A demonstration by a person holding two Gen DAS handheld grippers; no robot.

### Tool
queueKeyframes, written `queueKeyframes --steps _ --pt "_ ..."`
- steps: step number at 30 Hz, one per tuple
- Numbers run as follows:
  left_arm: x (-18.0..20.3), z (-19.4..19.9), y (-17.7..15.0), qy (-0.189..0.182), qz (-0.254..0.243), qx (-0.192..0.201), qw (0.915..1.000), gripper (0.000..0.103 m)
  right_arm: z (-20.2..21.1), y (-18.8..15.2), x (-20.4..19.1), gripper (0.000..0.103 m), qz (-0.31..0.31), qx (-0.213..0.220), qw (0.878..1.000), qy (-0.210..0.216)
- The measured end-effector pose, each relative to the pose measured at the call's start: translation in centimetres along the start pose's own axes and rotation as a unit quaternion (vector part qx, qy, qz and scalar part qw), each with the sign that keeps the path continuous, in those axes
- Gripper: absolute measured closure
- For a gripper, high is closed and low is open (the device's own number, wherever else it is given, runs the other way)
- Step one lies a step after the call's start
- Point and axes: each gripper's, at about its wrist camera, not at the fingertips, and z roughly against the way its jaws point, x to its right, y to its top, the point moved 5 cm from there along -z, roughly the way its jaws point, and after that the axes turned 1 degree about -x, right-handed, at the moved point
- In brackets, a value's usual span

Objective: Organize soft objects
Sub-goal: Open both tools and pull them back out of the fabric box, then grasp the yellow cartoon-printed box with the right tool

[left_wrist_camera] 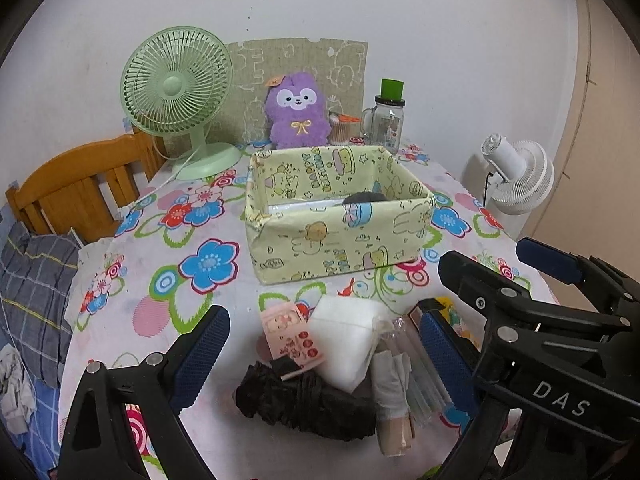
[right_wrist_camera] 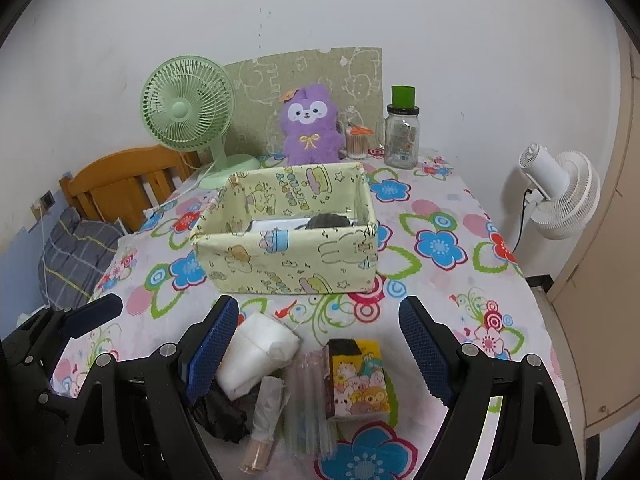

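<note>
Two grippers, left gripper (left_wrist_camera: 320, 344) and right gripper (right_wrist_camera: 320, 350), hover wide open over soft packets (left_wrist_camera: 344, 344) near the yellow box (left_wrist_camera: 336, 236); best to close gently around one packet's middle.

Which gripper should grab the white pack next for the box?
Probably left. The left gripper is open with the white pack lying between its fingers. The right gripper, also open, frames the cartoon pack instead. The box sits just beyond.
</note>
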Motion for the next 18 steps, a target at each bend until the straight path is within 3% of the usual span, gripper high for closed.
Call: queueKeyframes --steps 18 --pt "0.3 -1.9 -2.4 -0.01 -0.005 -0.019 0.9997 0.006 -1.4 -2.4 0.5 0.018 0.002 -0.015 1.0 -0.016"
